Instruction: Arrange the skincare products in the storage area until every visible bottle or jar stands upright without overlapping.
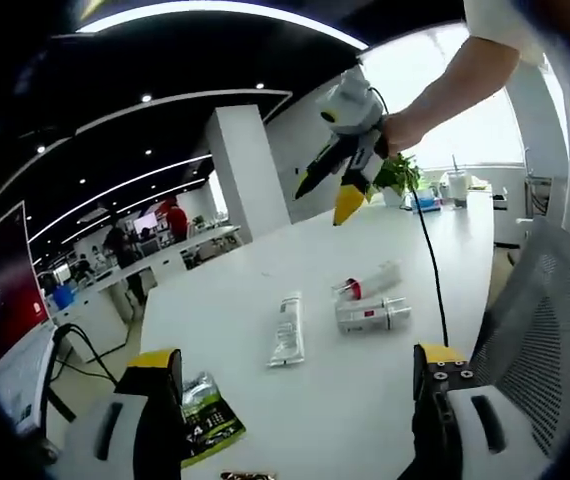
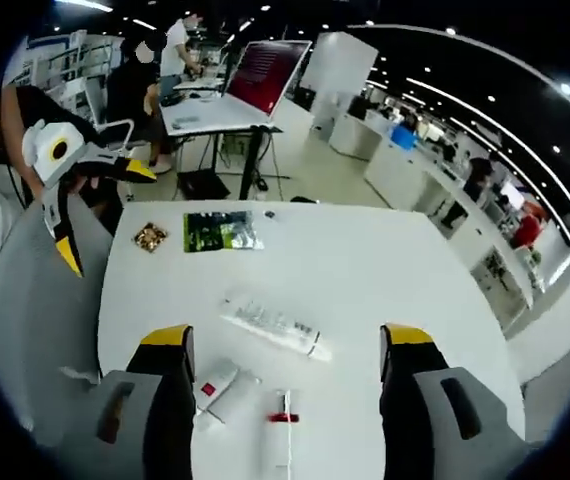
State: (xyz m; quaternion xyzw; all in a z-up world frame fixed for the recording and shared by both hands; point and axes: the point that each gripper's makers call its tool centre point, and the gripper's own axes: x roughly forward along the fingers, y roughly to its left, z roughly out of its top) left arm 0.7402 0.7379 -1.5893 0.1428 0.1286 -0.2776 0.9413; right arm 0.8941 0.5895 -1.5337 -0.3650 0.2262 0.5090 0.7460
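- White was the colour of the long table [image 1: 265, 290], and every skincare thing lay flat on it, none standing up.
- A white tube [image 1: 287, 328] lay on its side near the middle of the table. In the right gripper view the same tube [image 2: 271, 325] lay between that view's two jaws.
- Just past the tube lay a small bottle with a red band [image 1: 365, 283], tipped over.
- Right beside that one lay a silver bottle with a red label [image 1: 372, 315], also on its side. The two were very close, but I could not tell if they touched.
- In the right gripper view these two showed near the bottom edge, one by the left jaw [image 2: 217, 388] and one a little to its right [image 2: 283, 425].
- A green packet [image 1: 205, 415] lay at the table edge, well apart from the tube. In the right gripper view a small brown thing [image 2: 150, 237] lay just beside the packet [image 2: 223, 231].
- The left gripper [image 1: 295, 375] was held over the table with its jaws wide apart and nothing between them.
- The right gripper [image 1: 350, 195] hung in the air above the table, held by a hand [image 1: 397, 130], with its yellow tips a little apart and nothing in them.
- A cable [image 1: 427, 250] ran down from it across the table, close to the two bottles.
- A grey mesh chair [image 1: 540, 330] stood by the table edge.
- A potted plant [image 1: 397, 175] and a cup sat at the far end of the table.
- Nothing lay across the tube or the bottles.
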